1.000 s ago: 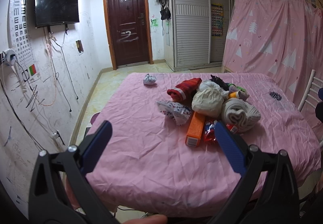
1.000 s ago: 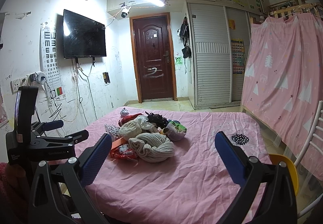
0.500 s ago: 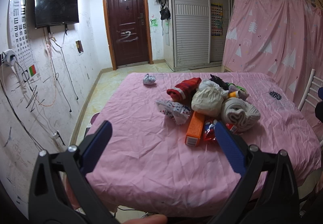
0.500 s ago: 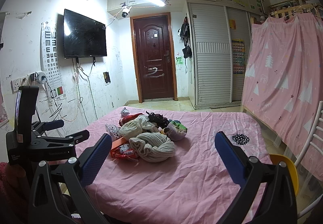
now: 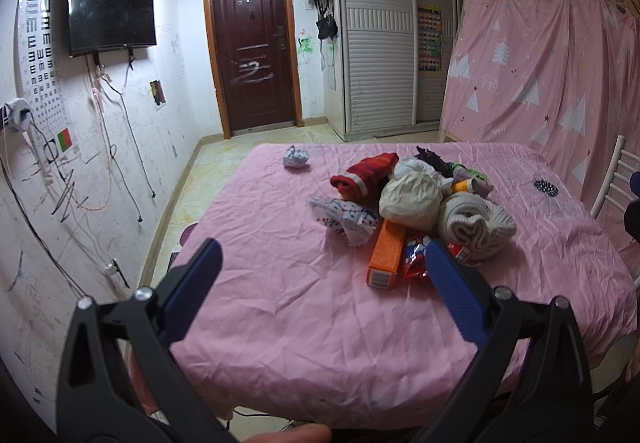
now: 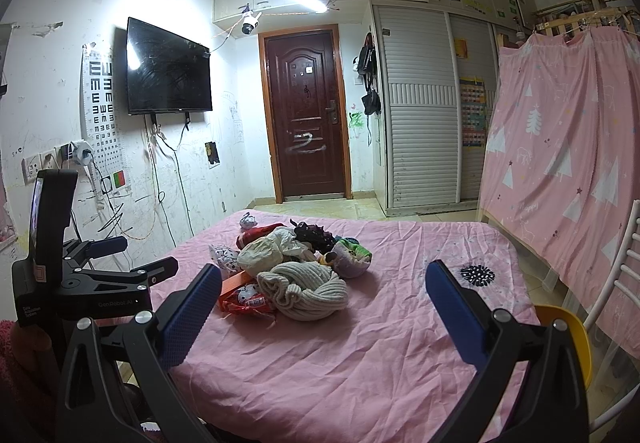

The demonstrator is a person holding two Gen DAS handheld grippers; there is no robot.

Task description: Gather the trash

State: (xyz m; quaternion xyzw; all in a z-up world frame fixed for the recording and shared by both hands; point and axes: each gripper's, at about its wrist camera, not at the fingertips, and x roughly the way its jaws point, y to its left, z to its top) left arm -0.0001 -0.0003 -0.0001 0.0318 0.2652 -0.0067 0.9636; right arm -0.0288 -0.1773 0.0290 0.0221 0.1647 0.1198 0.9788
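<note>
A pile of clothes and trash lies on the pink-covered table. In it are an orange box, a red snack wrapper, a crumpled white bag, a patterned wrapper, a cream knit and a red sock. A crumpled paper ball lies apart at the far left. My left gripper is open and empty, short of the pile. My right gripper is open and empty, also short of the pile.
A white chair with a yellow seat stands at the table's right. A pink curtain hangs behind it. A wall with cables and a TV runs along the left. The left gripper's body shows at the right wrist view's left.
Both views have shifted very slightly; the pile and both open grippers stand as before.
</note>
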